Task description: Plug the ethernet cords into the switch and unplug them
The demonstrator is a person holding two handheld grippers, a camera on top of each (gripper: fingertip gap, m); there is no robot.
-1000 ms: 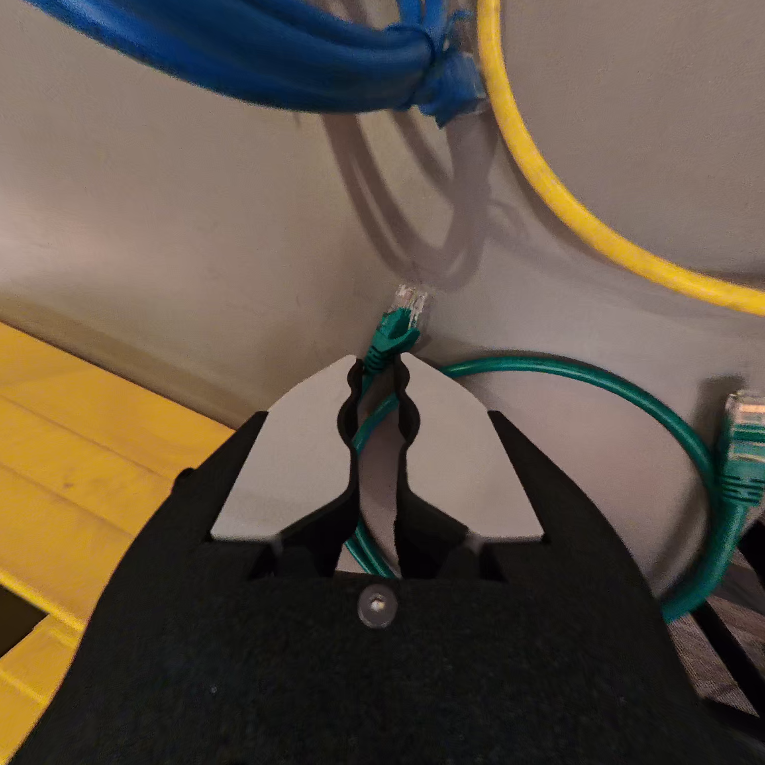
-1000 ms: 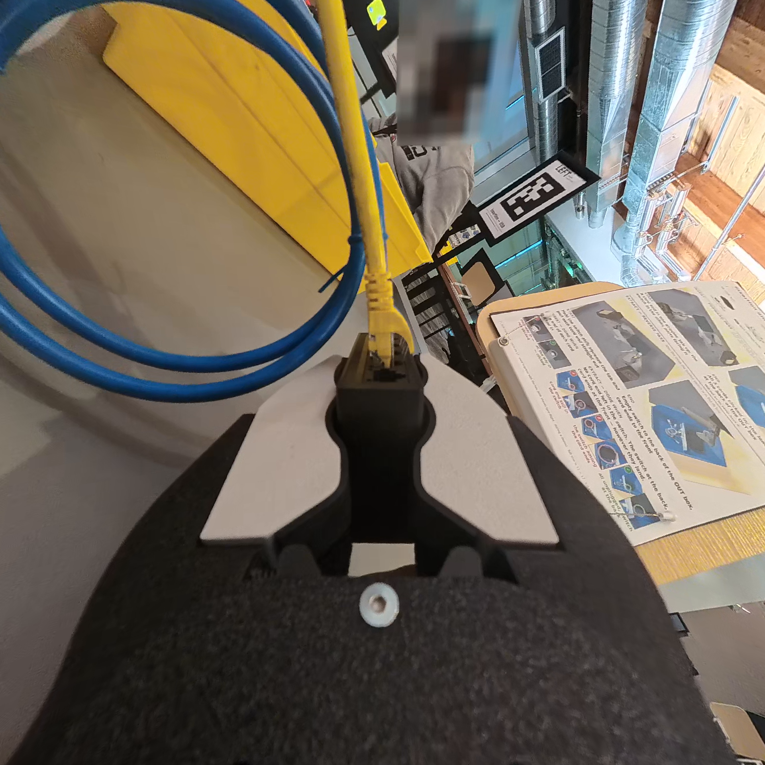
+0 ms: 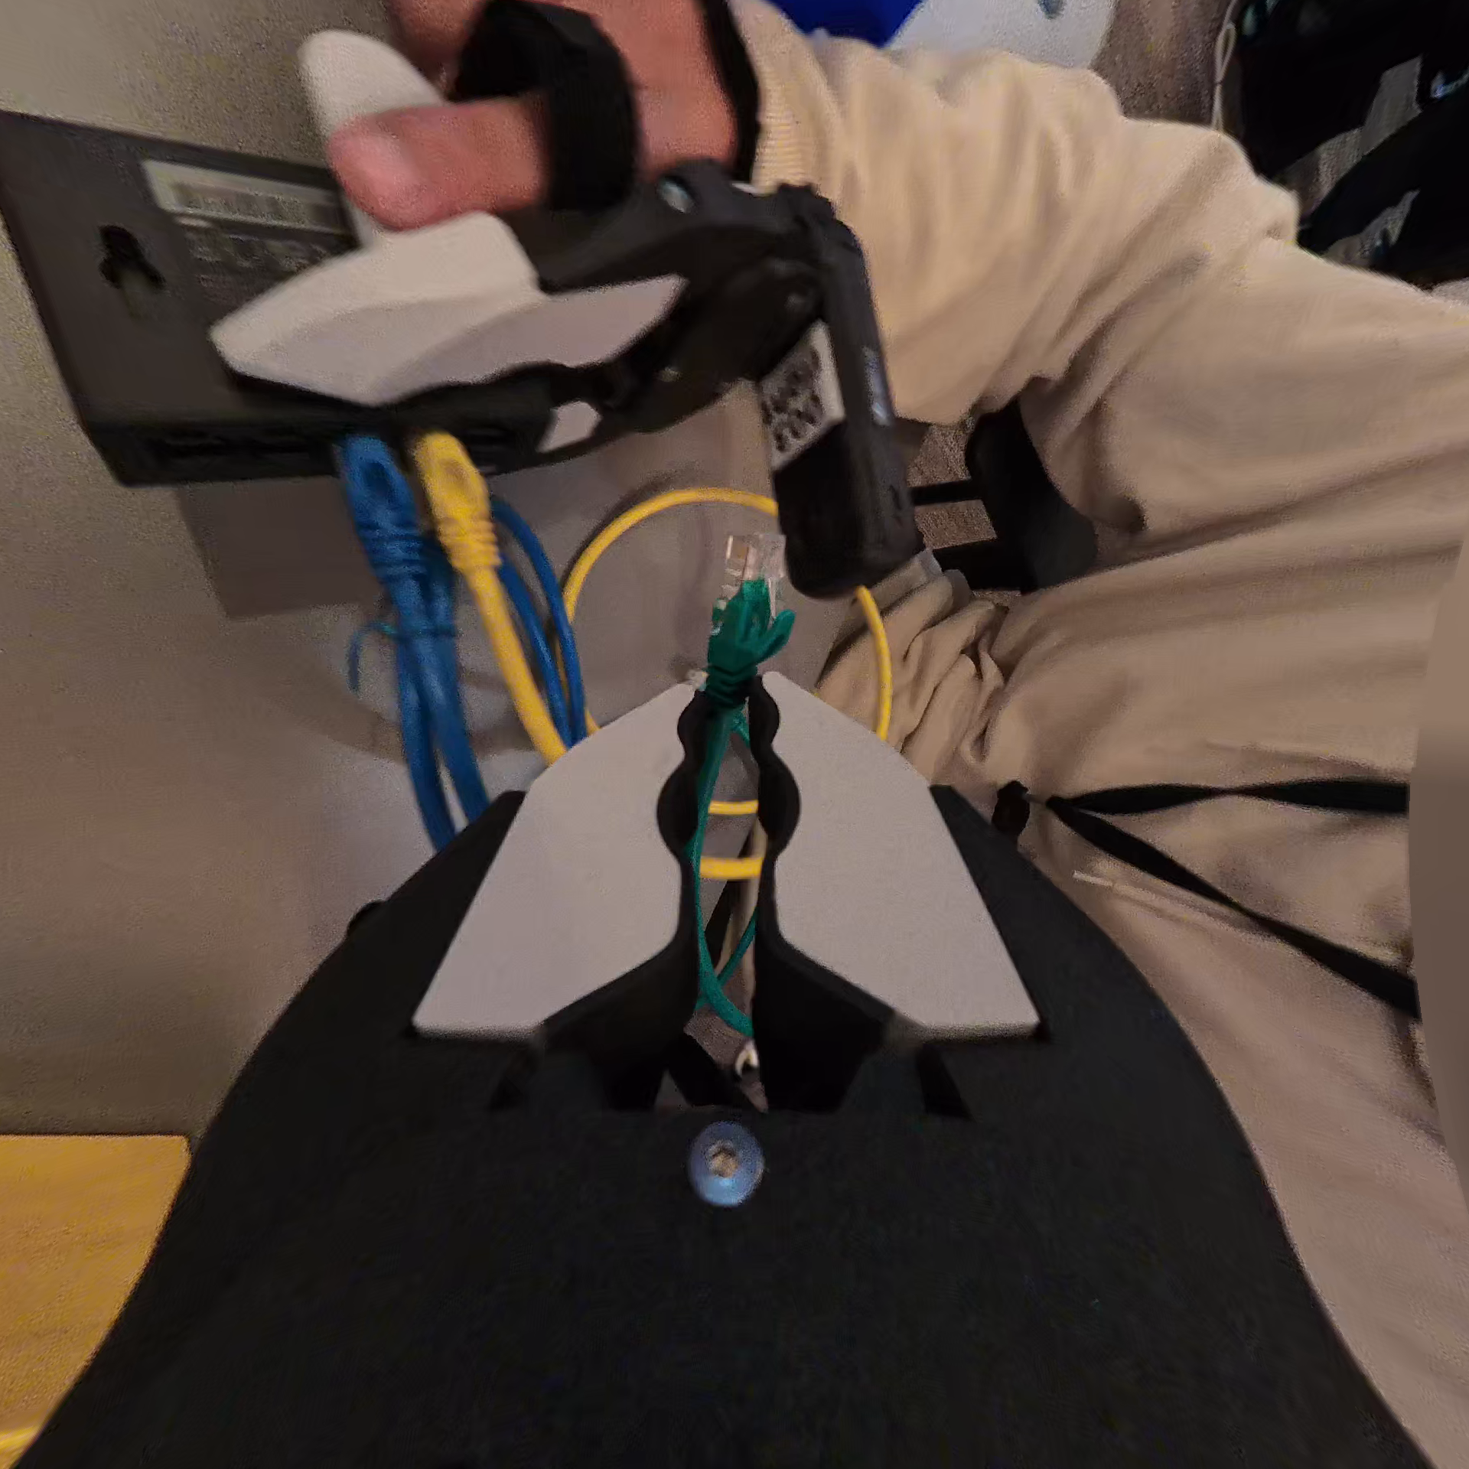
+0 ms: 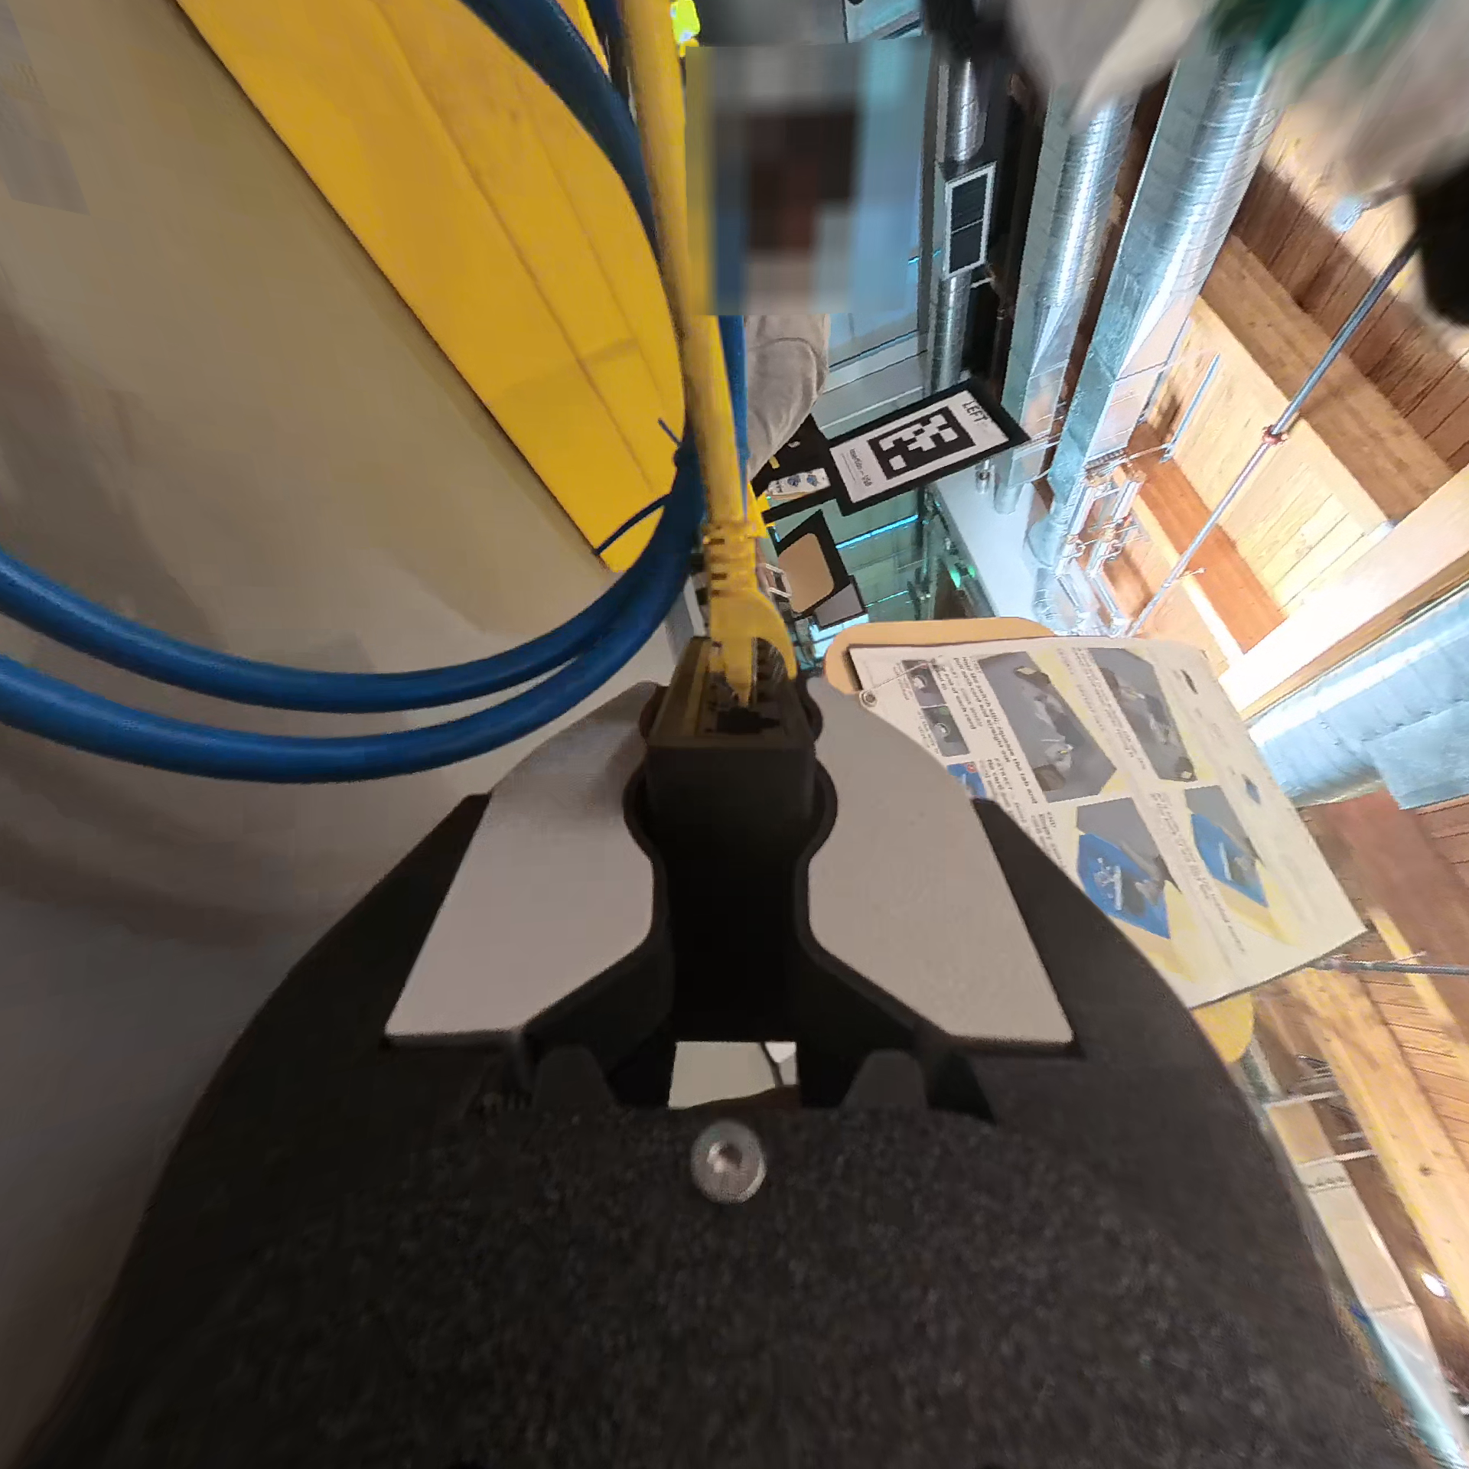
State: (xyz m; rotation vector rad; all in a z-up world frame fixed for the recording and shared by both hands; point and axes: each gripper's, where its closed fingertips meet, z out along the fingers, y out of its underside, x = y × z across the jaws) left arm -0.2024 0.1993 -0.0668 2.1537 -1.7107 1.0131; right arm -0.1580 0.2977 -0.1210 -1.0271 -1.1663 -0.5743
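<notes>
Left wrist view, jaws clamping green cord (image 3: 719, 795), plug seemingly forward, right's gripping switch (image 4: 731, 763).

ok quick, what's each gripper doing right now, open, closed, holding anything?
Left gripper: closed on the green cable, just behind its plug.
Right gripper: closed on the black switch, with the yellow cable plugged in.

Beige tabletop (image 4: 238, 477) at left, with a yellow board (image 4: 477, 238) lying far on it. Shiny metal ducts (image 4: 1113, 278) and wooden planks (image 4: 1312, 477) at far right. Illustrated sheet (image 4: 1113, 795) on a wooden board at right. Black-and-white marker sign (image 4: 922, 453) in the middle distance.
</notes>
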